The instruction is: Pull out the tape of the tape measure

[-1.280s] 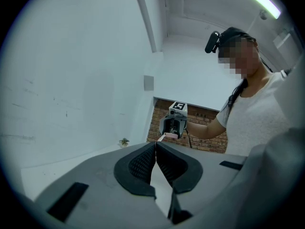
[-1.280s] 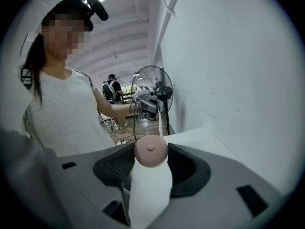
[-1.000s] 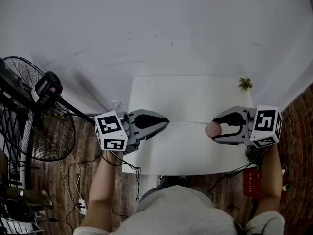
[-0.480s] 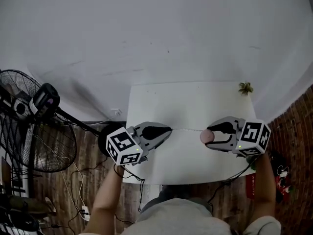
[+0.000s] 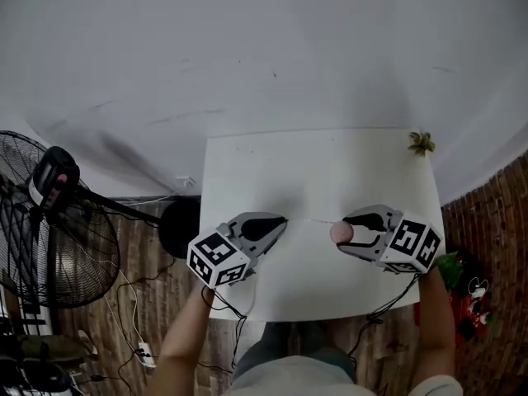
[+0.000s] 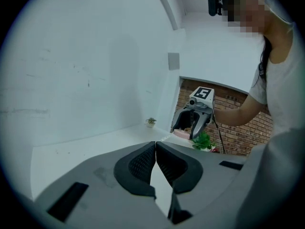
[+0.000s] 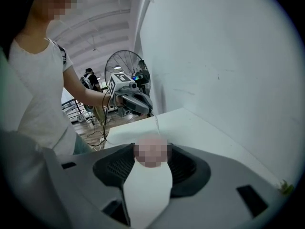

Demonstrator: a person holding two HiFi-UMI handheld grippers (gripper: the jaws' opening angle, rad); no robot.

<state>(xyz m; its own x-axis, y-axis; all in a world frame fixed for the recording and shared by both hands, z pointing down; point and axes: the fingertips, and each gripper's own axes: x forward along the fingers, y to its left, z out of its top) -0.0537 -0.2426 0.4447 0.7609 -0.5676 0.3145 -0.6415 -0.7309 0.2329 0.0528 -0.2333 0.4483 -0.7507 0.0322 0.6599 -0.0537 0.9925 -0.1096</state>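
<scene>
Tape (image 5: 309, 219) — left tool (image 5: 282, 220), tape measure (image 5: 340, 233) — right tool (image 5: 344, 234)

Matt table (image 5: 313, 172), plastic left tool (image 5: 283, 221) (smooth)

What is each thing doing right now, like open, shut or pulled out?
Left hand-held gripper: shut on the thin white tape's end.
Right hand-held gripper: shut on the round pink tape measure.
Thin white tape: pulled out, stretched between both grippers.
Black floor fan: cannot tell if spinning.

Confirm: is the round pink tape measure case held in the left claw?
No, the round pink tape measure case sits in the right claw, while the left claw pinches the thin white tape.
</scene>
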